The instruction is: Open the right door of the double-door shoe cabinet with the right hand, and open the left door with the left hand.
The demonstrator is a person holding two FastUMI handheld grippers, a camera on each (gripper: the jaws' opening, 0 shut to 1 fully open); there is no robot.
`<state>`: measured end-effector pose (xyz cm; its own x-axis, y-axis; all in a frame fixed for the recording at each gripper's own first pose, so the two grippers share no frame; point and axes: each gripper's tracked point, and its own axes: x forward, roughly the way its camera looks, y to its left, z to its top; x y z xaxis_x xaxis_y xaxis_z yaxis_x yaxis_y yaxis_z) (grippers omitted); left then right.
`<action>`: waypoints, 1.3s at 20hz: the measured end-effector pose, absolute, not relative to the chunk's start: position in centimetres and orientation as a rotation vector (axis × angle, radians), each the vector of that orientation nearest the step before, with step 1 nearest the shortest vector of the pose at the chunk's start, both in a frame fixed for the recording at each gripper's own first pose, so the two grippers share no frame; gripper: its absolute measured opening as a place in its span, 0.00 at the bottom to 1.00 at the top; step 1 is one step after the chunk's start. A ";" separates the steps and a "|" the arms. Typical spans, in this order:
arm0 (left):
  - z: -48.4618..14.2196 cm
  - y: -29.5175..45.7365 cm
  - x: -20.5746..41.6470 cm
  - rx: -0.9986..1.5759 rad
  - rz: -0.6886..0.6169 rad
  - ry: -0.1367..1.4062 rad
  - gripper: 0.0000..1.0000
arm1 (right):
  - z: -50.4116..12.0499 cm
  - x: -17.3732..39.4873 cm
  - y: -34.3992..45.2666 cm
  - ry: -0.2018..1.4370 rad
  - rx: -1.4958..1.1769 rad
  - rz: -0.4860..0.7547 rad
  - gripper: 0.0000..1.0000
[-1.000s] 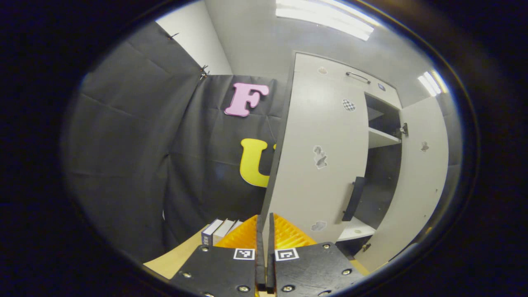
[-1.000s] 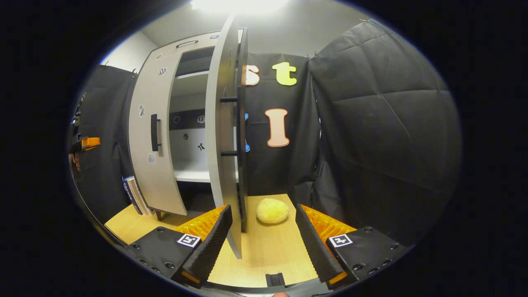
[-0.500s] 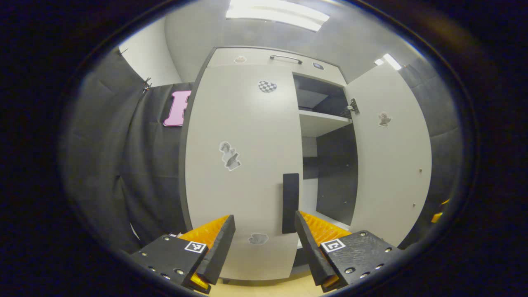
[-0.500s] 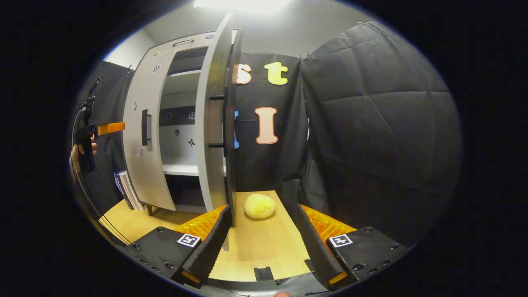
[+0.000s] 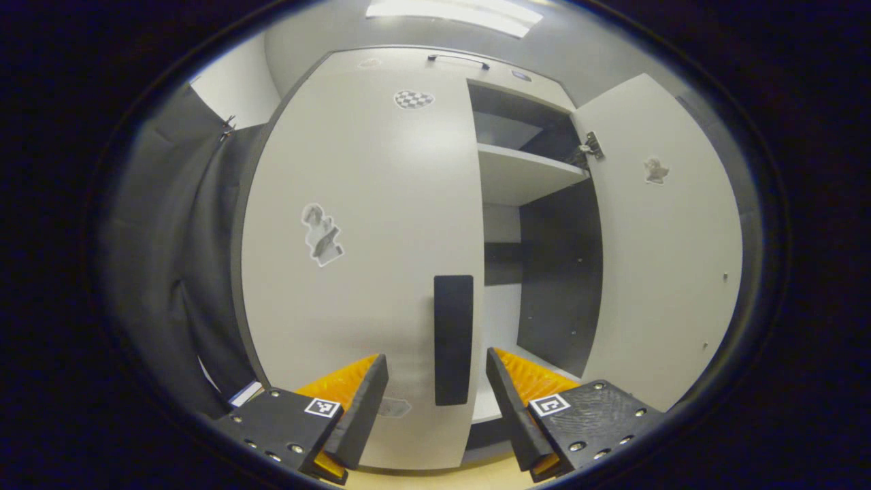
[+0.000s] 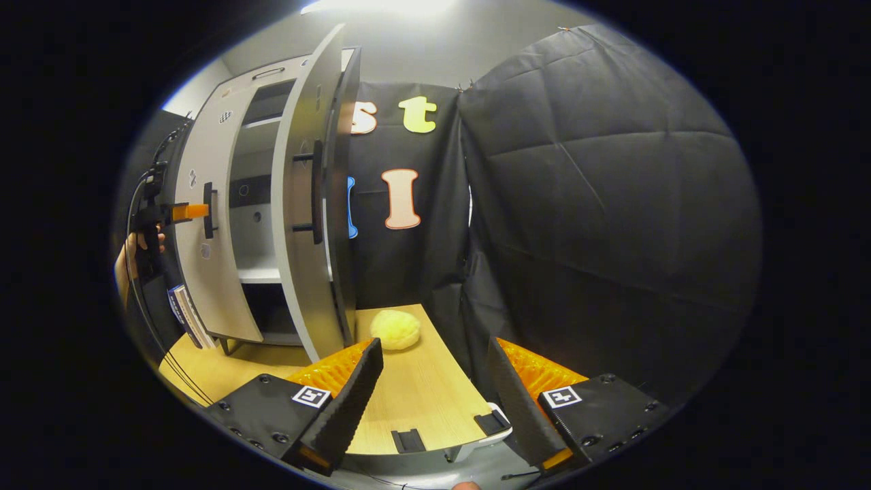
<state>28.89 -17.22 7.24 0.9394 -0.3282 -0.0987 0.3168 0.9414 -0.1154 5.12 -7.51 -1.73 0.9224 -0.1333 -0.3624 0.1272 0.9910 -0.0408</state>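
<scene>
The tall pale-grey double-door shoe cabinet (image 5: 381,224) of flat laminated board stands on the light wooden tabletop (image 6: 422,401) against the booth's black cloth wall. Its right door (image 5: 663,238) is swung wide, baring white shelves and a dark interior, while its left door (image 5: 367,245) lies shut across the front, dotted with small stickers. In the right gripper view the open door (image 6: 303,204) is seen edge-on with its bar handle standing out from the face. The left door's long black vertical bar handle (image 5: 453,339) sits close to the door's inner edge, and that is the place to take hold: a stiff, smooth bar, likely a little slippery, best pinched near its middle with a finger on either side and drawn along the hinge's arc. The door should be rigid and light, swinging freely on its hinges, though the cabinet looks slim enough to shift if jerked. The left gripper (image 5: 435,391) points straight at that handle with its jaws spread wide and holding nothing, the bar framed between them but not touched. The right gripper (image 6: 435,388) hangs over the tabletop, jaws likewise wide apart and empty, with a small soft yellow sponge-like lump (image 6: 395,329) lying beyond near the open door's foot.
</scene>
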 end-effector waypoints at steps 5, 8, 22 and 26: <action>5.4 -18.5 30.3 -0.075 -0.309 0.178 0.74 | -1.9 5.0 -7.9 0.382 -0.019 -0.139 0.96; 5.4 -18.7 30.7 -0.075 -0.307 0.175 0.46 | -2.0 4.8 -8.2 0.387 -0.022 -0.141 0.96; 6.5 -17.0 26.4 -0.147 -0.320 0.154 0.09 | -1.5 6.1 -6.9 0.348 -0.013 -0.061 0.96; 6.7 -15.4 24.7 -0.165 -0.292 0.129 0.09 | -1.2 6.6 -6.7 0.331 -0.045 -0.034 0.96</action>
<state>24.72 -15.36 6.69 0.9495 -0.2963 -0.1028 0.2752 0.9444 -0.1799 6.57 -6.73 -1.22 0.9451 -0.0409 -0.3242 0.0263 0.9984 -0.0493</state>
